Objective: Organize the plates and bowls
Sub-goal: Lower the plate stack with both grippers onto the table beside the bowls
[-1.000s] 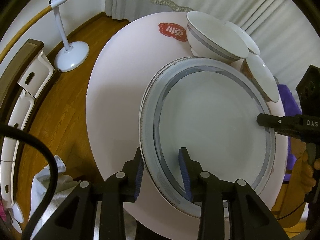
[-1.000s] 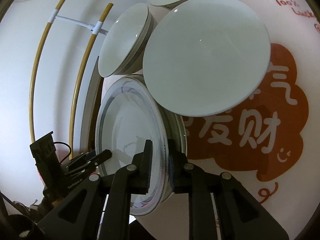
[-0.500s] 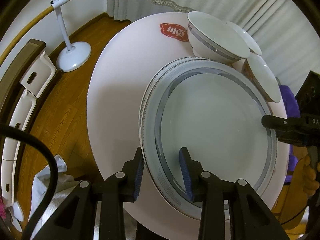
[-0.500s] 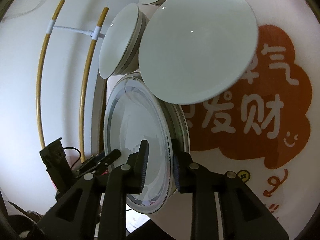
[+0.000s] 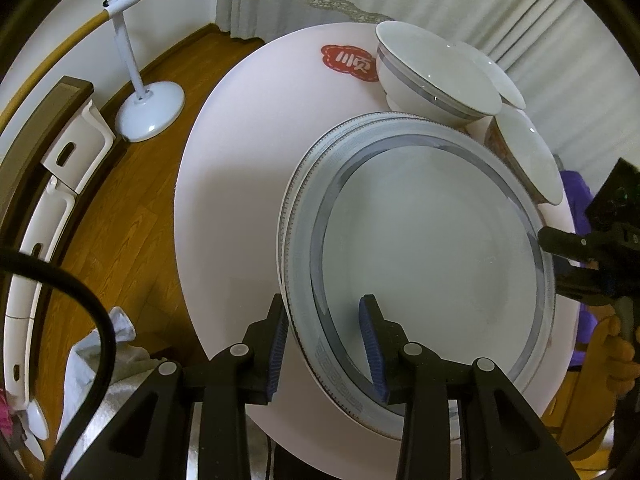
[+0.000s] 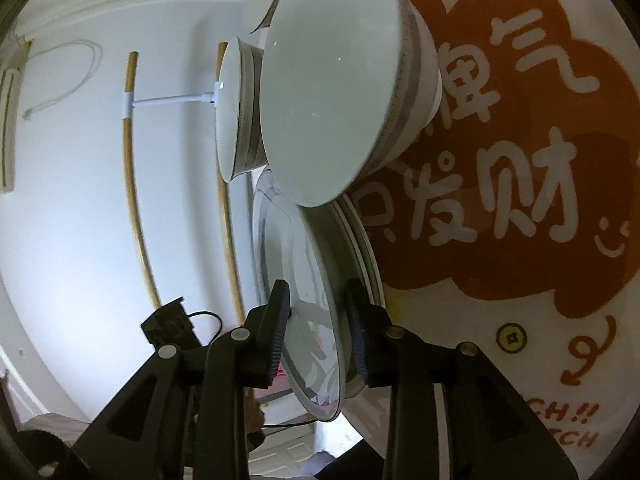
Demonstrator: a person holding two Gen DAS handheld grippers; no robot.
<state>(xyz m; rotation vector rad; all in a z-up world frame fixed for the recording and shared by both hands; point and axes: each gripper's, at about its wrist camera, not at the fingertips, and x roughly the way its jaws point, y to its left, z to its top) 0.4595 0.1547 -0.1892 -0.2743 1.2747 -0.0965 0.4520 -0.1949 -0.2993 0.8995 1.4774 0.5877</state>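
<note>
A large white plate with a grey band (image 5: 432, 248) lies over a second plate (image 5: 289, 200) on the round table (image 5: 228, 200). My left gripper (image 5: 324, 344) is shut on the top plate's near rim, one pad outside it and one on its face. In the right wrist view the top plate (image 6: 316, 300) stands a little clear of the one beneath. My right gripper (image 6: 316, 320) straddles its rim with the jaws opening and the pads off it. The right gripper (image 5: 560, 268) also shows at the plate's right edge. Three white bowls (image 5: 436, 72) (image 6: 332, 92) stand behind the plates.
A white stand with a round base (image 5: 150, 110) is on the wooden floor left of the table. White racks (image 5: 72, 148) line the left wall and curtains hang behind. A hand in an orange glove (image 5: 612, 352) holds the right gripper. An orange print (image 6: 520, 160) covers the tablecloth.
The right gripper's jaws have spread off the plate's rim, and that gripper has rolled and dropped lower. The top plate has shifted slightly over the lower one. The left gripper has not moved.
</note>
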